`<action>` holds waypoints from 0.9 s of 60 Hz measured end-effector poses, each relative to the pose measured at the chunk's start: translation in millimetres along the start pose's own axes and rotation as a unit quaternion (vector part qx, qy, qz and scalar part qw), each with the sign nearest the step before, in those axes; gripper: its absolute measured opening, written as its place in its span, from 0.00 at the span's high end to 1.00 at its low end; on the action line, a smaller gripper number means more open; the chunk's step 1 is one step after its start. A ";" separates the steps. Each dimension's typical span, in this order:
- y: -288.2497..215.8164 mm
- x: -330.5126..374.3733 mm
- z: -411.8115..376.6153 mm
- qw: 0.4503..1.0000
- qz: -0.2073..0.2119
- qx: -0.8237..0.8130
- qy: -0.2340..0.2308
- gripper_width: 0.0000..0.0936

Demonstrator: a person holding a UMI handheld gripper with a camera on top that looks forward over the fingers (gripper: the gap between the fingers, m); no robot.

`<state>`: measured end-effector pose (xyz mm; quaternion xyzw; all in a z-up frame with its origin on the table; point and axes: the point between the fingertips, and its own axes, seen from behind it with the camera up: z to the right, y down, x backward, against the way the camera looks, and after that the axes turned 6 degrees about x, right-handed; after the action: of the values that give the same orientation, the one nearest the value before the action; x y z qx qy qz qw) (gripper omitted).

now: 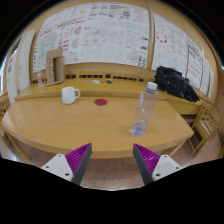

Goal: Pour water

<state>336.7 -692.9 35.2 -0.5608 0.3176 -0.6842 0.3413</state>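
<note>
A clear plastic water bottle point(144, 110) with a white cap stands upright on the wooden table point(90, 125), ahead of my fingers and a little right. A white mug point(69, 95) stands further back on the left. A small red coaster point(100, 101) lies between them, toward the back. My gripper point(111, 158) is open and empty, short of the table's near edge, with its purple pads point(76, 157) spread wide. Nothing stands between the fingers.
A black bag point(175, 83) lies on the table's far right end. A wooden box point(55, 68) stands at the back left by the wall. Posters point(100, 35) cover the wall behind. Wooden chairs point(207, 125) stand at both sides.
</note>
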 end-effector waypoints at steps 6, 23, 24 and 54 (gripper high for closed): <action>-10.6 -45.6 57.4 1.000 0.017 -0.001 0.010 0.09; -63.0 -152.9 131.0 0.997 0.078 -0.016 0.006 0.12; -64.6 -156.6 131.6 0.997 0.081 -0.015 0.003 0.13; -85.1 -179.3 132.9 0.990 0.137 -0.002 0.018 0.66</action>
<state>482.8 -504.1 28.5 -0.5002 0.3992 -0.6402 0.4250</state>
